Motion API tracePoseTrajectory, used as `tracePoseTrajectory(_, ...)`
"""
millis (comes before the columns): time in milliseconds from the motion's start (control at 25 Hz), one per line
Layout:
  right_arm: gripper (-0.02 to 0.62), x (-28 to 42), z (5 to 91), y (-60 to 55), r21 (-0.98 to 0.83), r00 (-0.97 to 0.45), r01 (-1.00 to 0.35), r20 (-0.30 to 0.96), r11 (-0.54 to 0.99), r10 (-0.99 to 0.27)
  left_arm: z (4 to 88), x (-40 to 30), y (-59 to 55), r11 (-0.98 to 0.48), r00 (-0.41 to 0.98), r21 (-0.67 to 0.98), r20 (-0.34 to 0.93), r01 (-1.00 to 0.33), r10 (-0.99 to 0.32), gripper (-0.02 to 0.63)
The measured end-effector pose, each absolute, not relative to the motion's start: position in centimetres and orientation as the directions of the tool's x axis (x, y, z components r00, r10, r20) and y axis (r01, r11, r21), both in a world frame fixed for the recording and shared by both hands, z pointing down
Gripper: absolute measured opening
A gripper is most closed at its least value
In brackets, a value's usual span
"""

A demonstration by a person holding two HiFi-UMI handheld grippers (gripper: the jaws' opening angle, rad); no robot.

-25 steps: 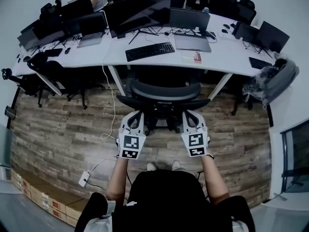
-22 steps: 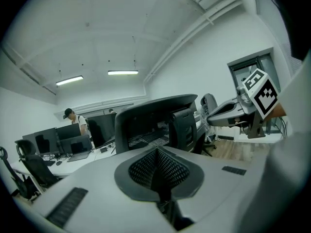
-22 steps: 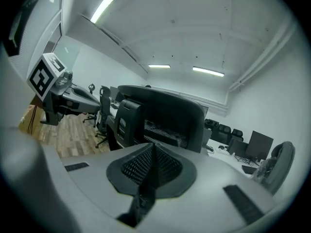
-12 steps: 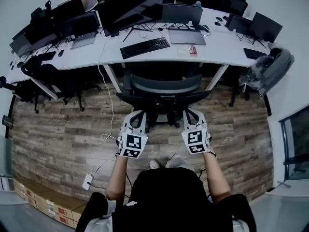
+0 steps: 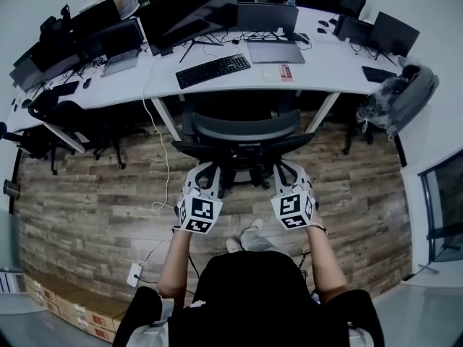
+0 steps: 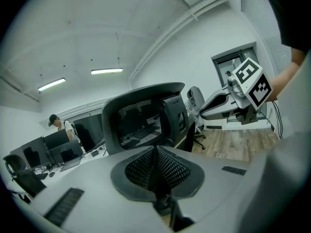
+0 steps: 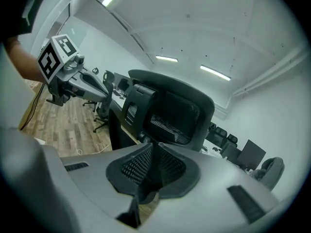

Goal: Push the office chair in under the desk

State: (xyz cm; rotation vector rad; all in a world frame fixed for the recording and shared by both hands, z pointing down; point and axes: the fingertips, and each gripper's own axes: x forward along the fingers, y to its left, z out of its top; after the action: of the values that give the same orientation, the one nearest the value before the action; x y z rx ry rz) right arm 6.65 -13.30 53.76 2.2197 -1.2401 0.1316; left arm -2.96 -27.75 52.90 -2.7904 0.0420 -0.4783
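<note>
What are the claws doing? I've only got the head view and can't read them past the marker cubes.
Observer: In the left gripper view, the left claw is shut, with nothing between its jaws.
Operator: Right one?
Observer: In the right gripper view, the right claw is shut and empty too.
Operator: Touching the chair?
Observer: I can't tell if there's contact. Both gripper views show the office chair with its mesh back upright, straight ahead of each claw.
</note>
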Motion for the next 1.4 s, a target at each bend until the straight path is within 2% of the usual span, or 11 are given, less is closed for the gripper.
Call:
tracePoseTrajectory(320, 0.044, 7.8, 54.6, -13.9, 0.472, 0.554, -0.805, 0.377, -0.36, -0.742, 53.5, -1.4, -27.8, -0.94, 0.936, -0.331, 0.35, 0.077, -0.046, 0.03)
tracePoseTrajectory(480, 0.134, 8.5, 55.0, -14.7, 0.476, 0.537, -0.813, 0.391, -0.335, -0.748, 54.0, -0.7, -27.8, -0.929, 0.926, -0.355, 0.376, 0.107, -0.037, 0.13)
tracePoseTrajectory(560, 0.165, 9.0, 55.4, -15.0, 0.491, 0.534, -0.81, 0.394, -0.32, -0.748, 54.7, -0.2, -27.9, -0.914, 0.916, -0.383, 0.4, 0.137, -0.031, 0.166)
tracePoseTrajectory(640, 0.236, 9.6, 55.5, -15.4, 0.514, 0.535, -0.803, 0.396, -0.303, -0.746, 55.4, 0.5, -28.0, -0.896, 0.902, -0.408, 0.431, 0.175, -0.02, 0.207)
tracePoseTrajectory(760, 0.292, 10.5, 55.8, -15.8, 0.539, 0.53, -0.797, 0.409, -0.272, -0.743, 56.2, 1.4, -28.0, -0.864, 0.881, -0.447, 0.472, 0.23, -0.009, 0.264)
tracePoseTrajectory(1000, 0.31, 12.7, 56.8, -17.2, 0.626, 0.527, -0.761, 0.445, -0.17, -0.724, 57.1, 4.0, -29.6, -0.79, 0.867, -0.559, 0.493, 0.251, -0.074, 0.357)
tracePoseTrajectory(1400, 0.324, 14.2, 57.6, -19.0, 0.662, 0.49, -0.746, 0.465, -0.078, -0.737, 58.7, 6.7, -31.5, -0.702, 0.834, -0.64, 0.539, 0.313, -0.12, 0.377)
